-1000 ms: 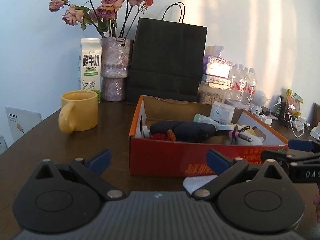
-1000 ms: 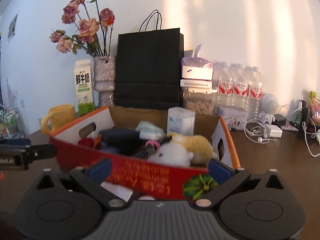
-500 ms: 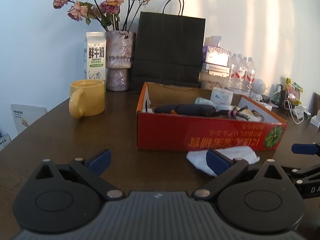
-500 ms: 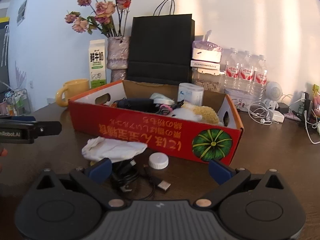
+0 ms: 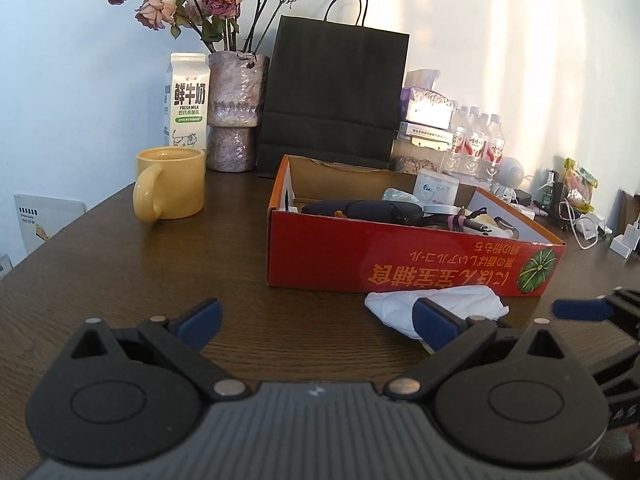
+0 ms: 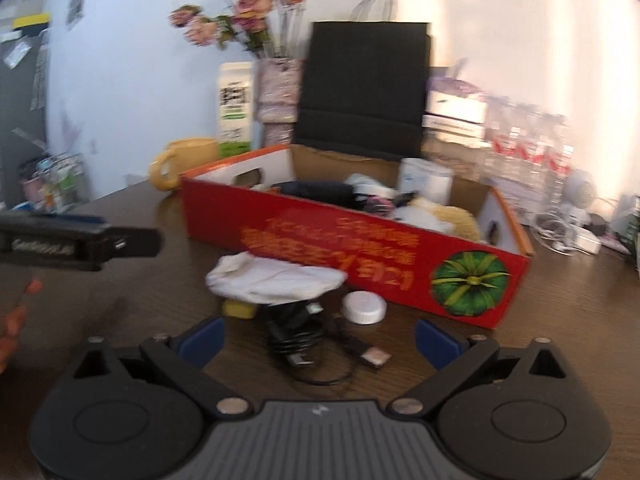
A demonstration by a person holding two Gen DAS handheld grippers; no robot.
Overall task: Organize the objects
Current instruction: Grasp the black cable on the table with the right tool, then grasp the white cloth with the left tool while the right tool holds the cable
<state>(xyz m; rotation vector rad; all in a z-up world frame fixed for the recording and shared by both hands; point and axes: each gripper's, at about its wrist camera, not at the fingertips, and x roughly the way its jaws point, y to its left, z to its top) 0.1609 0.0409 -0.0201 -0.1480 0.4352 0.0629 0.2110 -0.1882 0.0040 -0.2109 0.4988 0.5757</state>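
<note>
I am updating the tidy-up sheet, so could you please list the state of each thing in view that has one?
Red cardboard box: open, partly filled.
Yellow mug: upright.
Milk carton: upright, closed.
White cloth: crumpled on the table.
Black cable: loose, coiled.
White cap: off, lying flat.
Left gripper: open, empty.
Right gripper: open, just closing slightly, over the cable.

Bare dark wooden bench (image 5: 120,264) ahead of my left tongs (image 5: 316,316), open lane up to the yellow ceramic mug (image 5: 172,184). Right of that lane the red cardboard box (image 5: 400,260) walls it off. In front of my right tongs (image 6: 318,336): crumpled white cloth (image 6: 276,280), coiled black USB cable (image 6: 304,340), white round cap (image 6: 364,307), small yellow piece (image 6: 239,309), all packed against the box front. Tall black paper bag (image 5: 332,100) blocks behind.
</note>
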